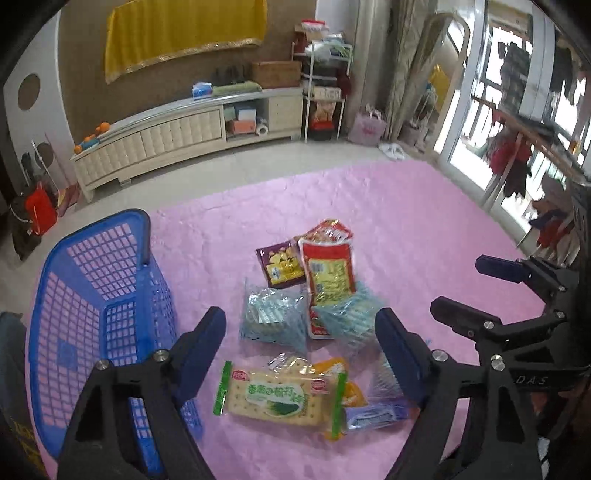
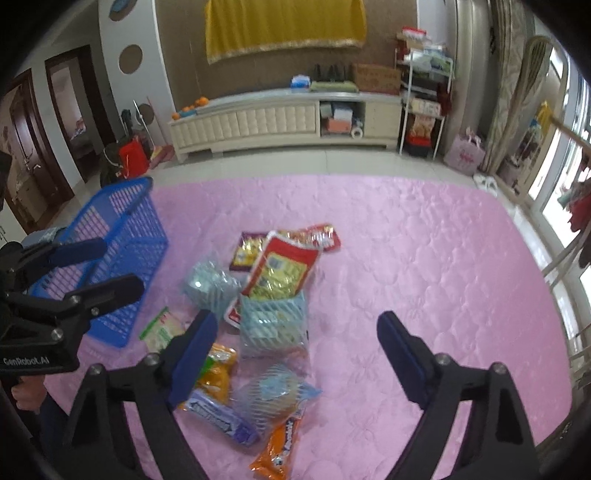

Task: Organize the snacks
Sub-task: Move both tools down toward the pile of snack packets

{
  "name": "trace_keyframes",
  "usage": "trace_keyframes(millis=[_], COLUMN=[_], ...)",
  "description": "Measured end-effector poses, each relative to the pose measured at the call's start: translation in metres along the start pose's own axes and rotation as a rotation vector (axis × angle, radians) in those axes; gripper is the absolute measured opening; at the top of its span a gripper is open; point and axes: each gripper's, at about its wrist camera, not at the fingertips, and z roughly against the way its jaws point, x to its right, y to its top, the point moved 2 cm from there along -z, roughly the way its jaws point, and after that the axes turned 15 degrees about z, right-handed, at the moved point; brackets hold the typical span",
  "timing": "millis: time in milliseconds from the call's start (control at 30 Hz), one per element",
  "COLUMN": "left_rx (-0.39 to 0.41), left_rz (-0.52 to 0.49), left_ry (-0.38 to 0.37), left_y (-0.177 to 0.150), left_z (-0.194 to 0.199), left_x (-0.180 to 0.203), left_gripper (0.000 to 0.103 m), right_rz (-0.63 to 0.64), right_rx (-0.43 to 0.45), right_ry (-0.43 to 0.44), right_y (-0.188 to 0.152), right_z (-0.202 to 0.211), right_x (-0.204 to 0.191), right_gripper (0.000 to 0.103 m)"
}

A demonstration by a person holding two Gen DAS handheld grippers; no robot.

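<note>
Nothing sorted yet: basket (image 1: 92, 295) sits empty at the left of the pink mat (image 1: 424, 221), all snacks (image 1: 325, 280) in a loose pile mid-mat beside it. Left gripper (image 1: 301, 332) and right gripper (image 2: 297, 332) both spread wide above the pile, holding nothing. Cracker pack (image 1: 273, 397) lies nearest the left one; whole pile left to move, I'd say.

I see a long cream TV cabinet (image 2: 280, 118) against the far wall. Above it hangs a yellow cloth (image 2: 284, 27); oranges (image 2: 192, 105) sit on its left end, a white wire shelf (image 2: 424, 96) stands right of it.
</note>
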Motion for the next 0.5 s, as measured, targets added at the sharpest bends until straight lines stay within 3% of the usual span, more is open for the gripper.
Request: trace_keyframes(millis=[233,333,500], left_rx=[-0.063,-0.083,-0.104], left_rz=[-0.017,-0.024,-0.005], left_ry=[0.009,0.024,0.048], left_y=[-0.007,-0.008,-0.006], left_z=[-0.028,-0.043,-0.059], left_x=[-0.004,-0.007,-0.014], left_gripper=[0.066,0.065,0.065], right_rz=[-0.002,-0.005,-0.001], right_rx=[-0.082,-0.120,-0.171], right_ry=[0.085,0.141,0.156], right_y=[-0.009,-0.011,-0.008], right_z=[-0.043,-0.062,-0.086], right_x=[0.001,-0.003,-0.005], right_gripper=[0.090,0.090,0.090])
